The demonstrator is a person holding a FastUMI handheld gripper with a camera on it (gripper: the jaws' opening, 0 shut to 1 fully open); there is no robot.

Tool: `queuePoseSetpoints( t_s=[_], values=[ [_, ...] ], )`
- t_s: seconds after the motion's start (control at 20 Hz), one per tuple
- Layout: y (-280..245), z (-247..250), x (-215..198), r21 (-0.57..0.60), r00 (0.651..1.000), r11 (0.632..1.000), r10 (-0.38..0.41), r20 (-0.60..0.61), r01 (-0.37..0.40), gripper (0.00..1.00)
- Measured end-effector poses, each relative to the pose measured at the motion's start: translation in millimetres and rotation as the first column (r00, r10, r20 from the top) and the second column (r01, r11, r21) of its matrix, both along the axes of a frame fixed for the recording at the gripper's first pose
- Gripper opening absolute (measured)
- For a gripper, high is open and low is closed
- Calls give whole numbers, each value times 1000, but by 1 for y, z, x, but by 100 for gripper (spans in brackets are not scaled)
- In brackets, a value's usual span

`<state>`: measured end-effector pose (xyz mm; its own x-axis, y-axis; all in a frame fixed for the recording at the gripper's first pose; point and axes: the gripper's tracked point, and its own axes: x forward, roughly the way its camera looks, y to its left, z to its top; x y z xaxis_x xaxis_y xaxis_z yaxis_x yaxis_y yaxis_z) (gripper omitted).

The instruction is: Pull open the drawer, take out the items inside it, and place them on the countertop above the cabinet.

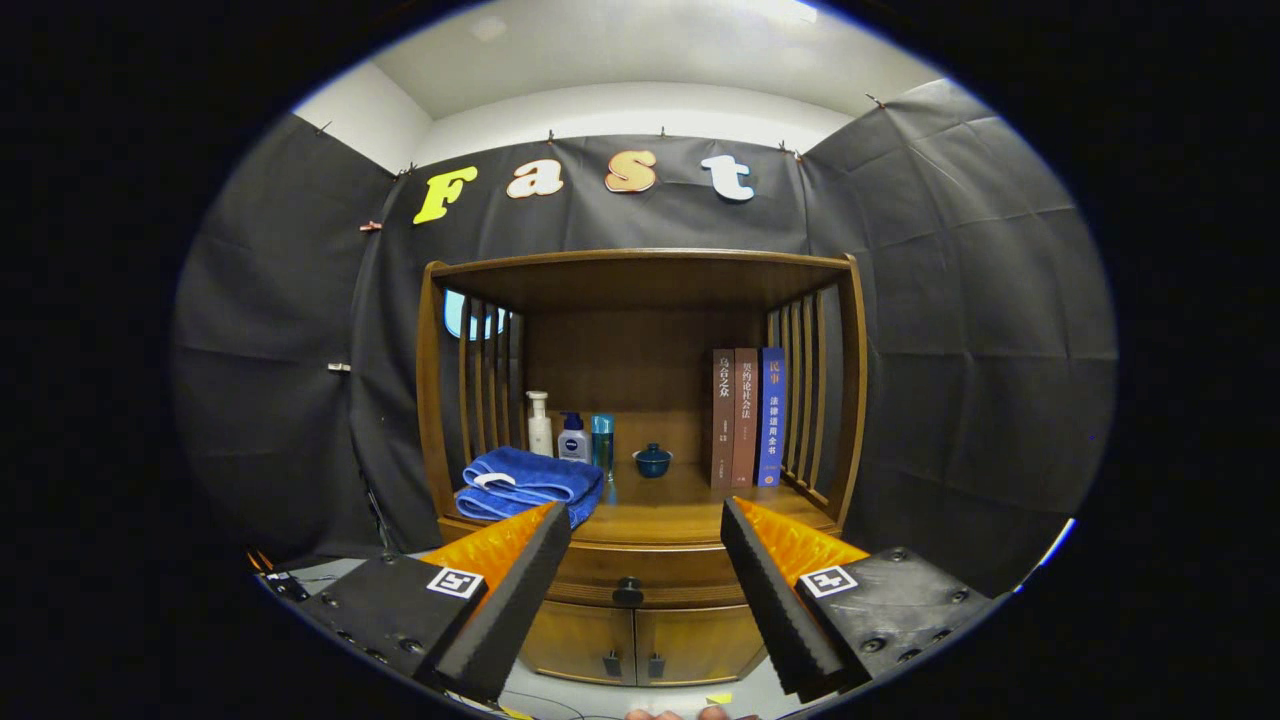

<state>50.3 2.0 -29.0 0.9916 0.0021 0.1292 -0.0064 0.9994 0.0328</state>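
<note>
Fingers (pixel 646 520) spread wide, holding nothing. Drawer (pixel 640 570) closed, between fingers and beyond them; knob (pixel 628 592) centred in gap. Advise: advance straight, clamp knob squarely, pull level. Counter (pixel 680 505) above carries folded towel (pixel 525 485).

Even overhead light from bright white ceiling (pixel 640 50), mild glare there. Brown wooden open-shelf cabinet (pixel 640 300) interior dim, shaded under top board. Strong fisheye bowing at edges. Focus sharp centrally, soft at blurred rim.
</note>
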Motion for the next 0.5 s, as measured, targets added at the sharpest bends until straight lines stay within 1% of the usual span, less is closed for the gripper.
queuePoseSetpoints(
  t_s=[0.3, 0.5],
  values=[
    [-5, -64, 39, 76, 1000, 997, -15, -6, 15, 99],
    [-2, -113, 74, 47, 997, 998, -27, -75, 31, 99]
  ],
)
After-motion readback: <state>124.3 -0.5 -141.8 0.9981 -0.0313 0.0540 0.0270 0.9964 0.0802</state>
